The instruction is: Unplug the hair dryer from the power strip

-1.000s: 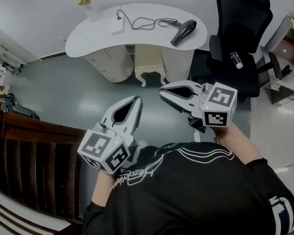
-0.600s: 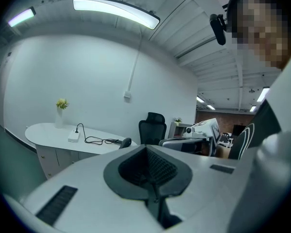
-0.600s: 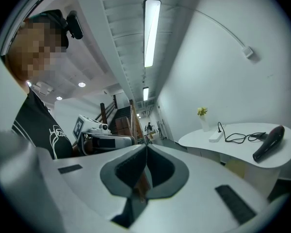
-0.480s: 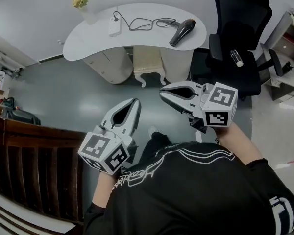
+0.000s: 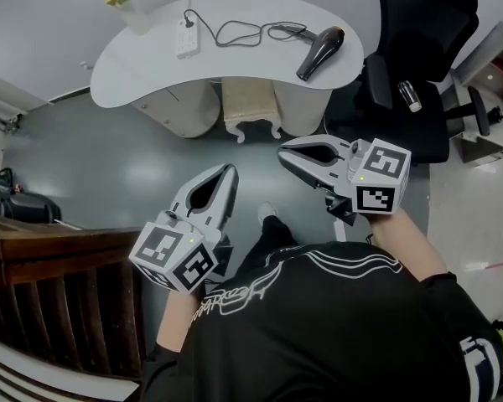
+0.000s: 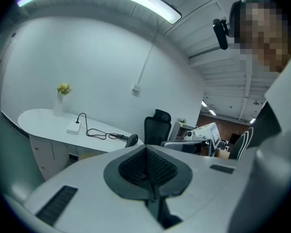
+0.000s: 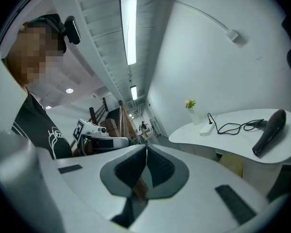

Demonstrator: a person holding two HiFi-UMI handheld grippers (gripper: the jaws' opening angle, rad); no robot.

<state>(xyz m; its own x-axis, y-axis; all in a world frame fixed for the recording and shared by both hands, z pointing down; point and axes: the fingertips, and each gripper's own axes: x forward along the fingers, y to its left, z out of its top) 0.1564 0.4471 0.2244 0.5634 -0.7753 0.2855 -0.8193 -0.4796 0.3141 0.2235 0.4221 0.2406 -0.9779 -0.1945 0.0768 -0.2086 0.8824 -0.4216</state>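
A black hair dryer (image 5: 320, 53) lies at the right end of a white curved table (image 5: 134, 69), far ahead of me. Its black cord (image 5: 239, 32) runs left to a white power strip (image 5: 185, 38), where the plug (image 5: 187, 22) sits in a socket. My left gripper (image 5: 230, 171) and right gripper (image 5: 283, 152) hang side by side over the floor, well short of the table, both shut and empty. The left gripper view shows the power strip (image 6: 73, 127) and the hair dryer (image 6: 131, 140) beyond its jaws. The right gripper view shows the hair dryer (image 7: 269, 132) and the power strip (image 7: 206, 129).
A black office chair (image 5: 415, 32) with a bottle (image 5: 409, 96) on its seat stands right of the table. A vase of yellow flowers (image 5: 126, 2) is at the table's left end, a cream stool (image 5: 247, 111) under it. A dark wooden railing (image 5: 59, 283) runs at my left.
I have stepped nearer the table; it now sits higher and further left in the head view, and a foot shows below. Both grippers stay shut in the same pose.
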